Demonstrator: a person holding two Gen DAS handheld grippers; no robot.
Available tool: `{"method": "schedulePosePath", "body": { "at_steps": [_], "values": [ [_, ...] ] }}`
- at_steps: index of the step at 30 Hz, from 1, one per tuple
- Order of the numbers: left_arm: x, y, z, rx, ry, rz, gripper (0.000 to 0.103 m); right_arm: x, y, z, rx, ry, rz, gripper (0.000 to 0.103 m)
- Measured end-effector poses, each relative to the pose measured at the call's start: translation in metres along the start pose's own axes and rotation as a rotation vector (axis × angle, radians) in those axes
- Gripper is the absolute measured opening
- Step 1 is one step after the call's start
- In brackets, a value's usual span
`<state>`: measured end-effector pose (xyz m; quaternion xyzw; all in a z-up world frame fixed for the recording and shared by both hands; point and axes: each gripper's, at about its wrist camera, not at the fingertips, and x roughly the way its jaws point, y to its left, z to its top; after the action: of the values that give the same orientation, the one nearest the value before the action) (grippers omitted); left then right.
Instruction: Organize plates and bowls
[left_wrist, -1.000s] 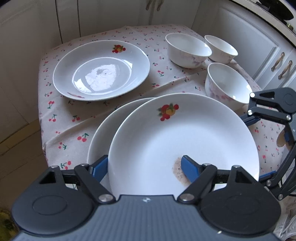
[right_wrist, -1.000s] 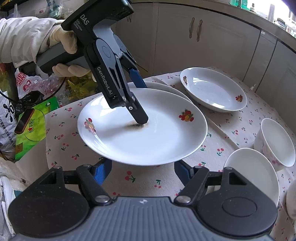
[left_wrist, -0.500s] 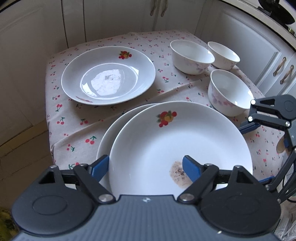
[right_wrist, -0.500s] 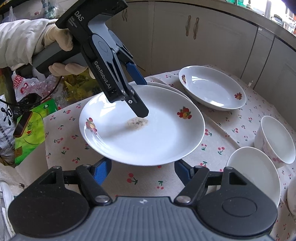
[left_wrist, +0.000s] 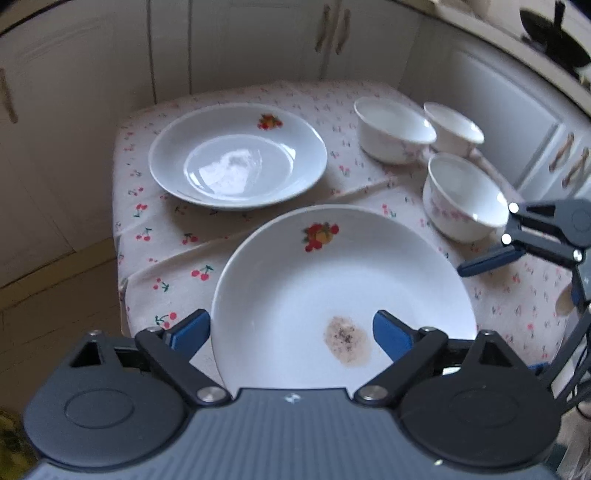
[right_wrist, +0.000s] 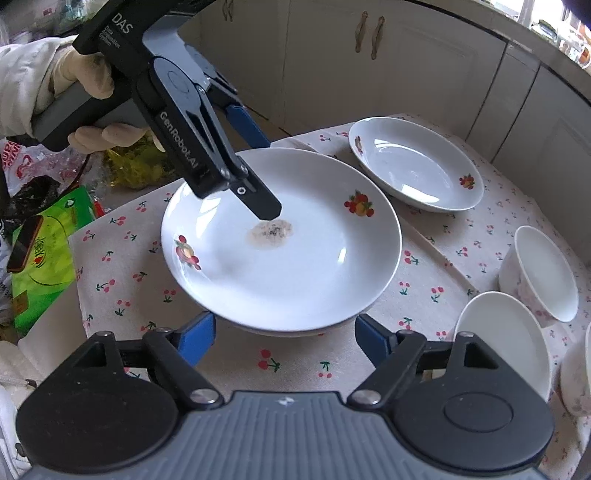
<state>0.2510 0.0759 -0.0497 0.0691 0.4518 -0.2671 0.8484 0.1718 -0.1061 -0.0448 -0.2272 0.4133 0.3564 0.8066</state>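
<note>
White china plate (right_wrist: 295, 266) sits stacked, both tongs (left (left_wrist: 291, 332), right (right_wrist: 286, 334)) just spread open w/ nothing gripped; careless pull-back could knock it off-centre.

Three plates (right_wrist: 280, 251), two of them stacked, three bowls (left_wrist: 461, 192), two claws (right_wrist: 284, 339).
</note>
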Motion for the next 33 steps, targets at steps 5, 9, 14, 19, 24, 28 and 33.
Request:
{"method": "schedulePosePath", "body": {
  "at_steps": [5,9,14,19,24,28,33],
  "values": [
    [-0.020,-0.010,-0.009,0.020,-0.086,0.016,0.094,-0.023,0.001,-0.003,0.032,-0.075,-0.076,0.103],
    [-0.038,-0.017,-0.017,0.019,-0.142,0.047,0.094,-0.036,0.001,-0.004,0.068,-0.109,-0.123,0.103],
    [-0.060,-0.028,-0.022,0.076,-0.244,0.151,0.094,-0.047,0.000,0.004,0.095,-0.152,-0.238,0.103],
    [-0.075,-0.028,-0.015,0.129,-0.353,0.260,0.095,-0.067,-0.010,0.030,0.063,-0.250,-0.316,0.103],
    [-0.078,-0.016,-0.001,0.128,-0.380,0.211,0.096,-0.075,-0.033,0.053,0.134,-0.332,-0.286,0.103],
    [-0.072,-0.008,0.011,0.170,-0.371,0.185,0.101,-0.066,-0.053,0.065,0.162,-0.319,-0.264,0.103],
    [-0.055,0.019,0.029,0.156,-0.301,0.119,0.101,-0.048,-0.079,0.075,0.227,-0.248,-0.220,0.103]
  ]
}}
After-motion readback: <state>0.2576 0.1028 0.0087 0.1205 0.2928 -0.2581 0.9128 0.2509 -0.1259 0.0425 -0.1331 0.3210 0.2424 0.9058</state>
